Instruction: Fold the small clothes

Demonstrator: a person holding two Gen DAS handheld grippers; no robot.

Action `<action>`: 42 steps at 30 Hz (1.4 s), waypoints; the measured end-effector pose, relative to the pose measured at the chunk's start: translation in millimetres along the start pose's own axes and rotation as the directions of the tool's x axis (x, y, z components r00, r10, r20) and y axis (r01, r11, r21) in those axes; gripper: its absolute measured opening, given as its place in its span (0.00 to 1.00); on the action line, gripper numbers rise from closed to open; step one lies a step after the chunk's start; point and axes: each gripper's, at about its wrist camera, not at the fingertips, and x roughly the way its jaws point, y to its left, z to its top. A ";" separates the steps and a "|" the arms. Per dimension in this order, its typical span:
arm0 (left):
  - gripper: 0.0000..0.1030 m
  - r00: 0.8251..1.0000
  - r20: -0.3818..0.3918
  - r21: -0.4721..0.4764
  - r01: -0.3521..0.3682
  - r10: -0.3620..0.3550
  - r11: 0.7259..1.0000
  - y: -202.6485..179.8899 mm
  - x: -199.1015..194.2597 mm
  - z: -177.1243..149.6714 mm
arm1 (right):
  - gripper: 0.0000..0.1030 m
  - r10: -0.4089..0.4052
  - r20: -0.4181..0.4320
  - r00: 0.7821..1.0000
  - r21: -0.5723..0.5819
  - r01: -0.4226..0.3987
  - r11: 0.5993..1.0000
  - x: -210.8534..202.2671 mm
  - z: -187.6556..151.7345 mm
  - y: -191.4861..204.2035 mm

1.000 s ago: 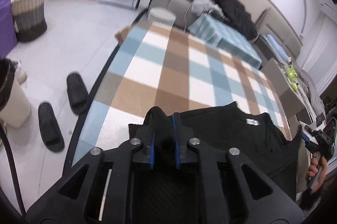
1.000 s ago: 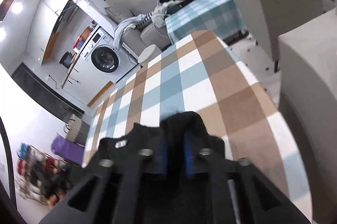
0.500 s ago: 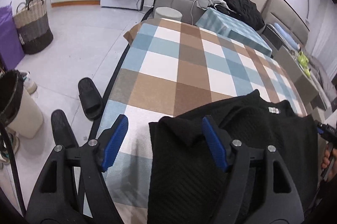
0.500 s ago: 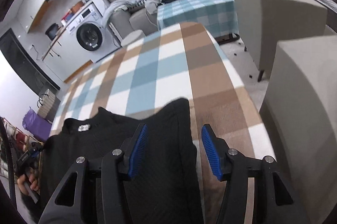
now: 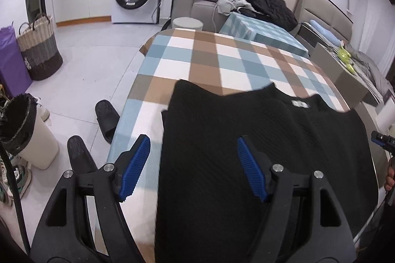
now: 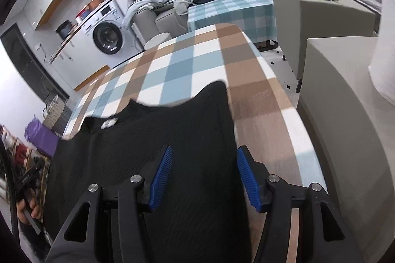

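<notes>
Black knit top (image 5: 246,139) lies flat, label showing

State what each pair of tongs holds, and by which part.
Nothing: both the left tongs and right tongs stand open above the black top.

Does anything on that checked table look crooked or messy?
Slightly. The black top lies flat on the checked cloth, but its far edge is wavy, with the two corners poking out. Both tools, left and right, are open above it.
</notes>
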 end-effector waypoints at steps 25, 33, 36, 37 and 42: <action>0.76 0.994 -0.102 -0.091 -0.043 0.034 0.995 3.0 -72.8 -137.3 | 0.61 0.010 -0.021 1.000 -0.045 -0.011 0.999 -61.2 -134.5 -16.6; 0.15 0.998 -0.048 -0.077 0.029 -0.033 0.997 6.1 -80.2 -138.1 | 0.13 0.011 0.055 0.998 -0.158 -0.002 0.987 -64.1 -132.5 5.1; 0.12 0.999 -0.028 -0.055 0.022 -0.023 0.998 4.6 -89.7 -142.1 | 0.09 -0.074 0.055 0.996 -0.157 0.082 0.984 -64.1 -133.1 0.8; 0.12 0.999 -0.028 -0.054 0.018 -0.020 0.998 5.1 -90.6 -143.4 | 0.09 -0.106 0.057 0.993 -0.148 0.113 0.982 -63.3 -133.8 -1.9; 0.36 0.999 -0.046 -0.052 -0.029 0.026 0.998 5.1 -93.3 -144.3 | 0.17 -0.113 0.072 0.991 -0.106 0.120 0.987 -69.9 -129.4 -7.8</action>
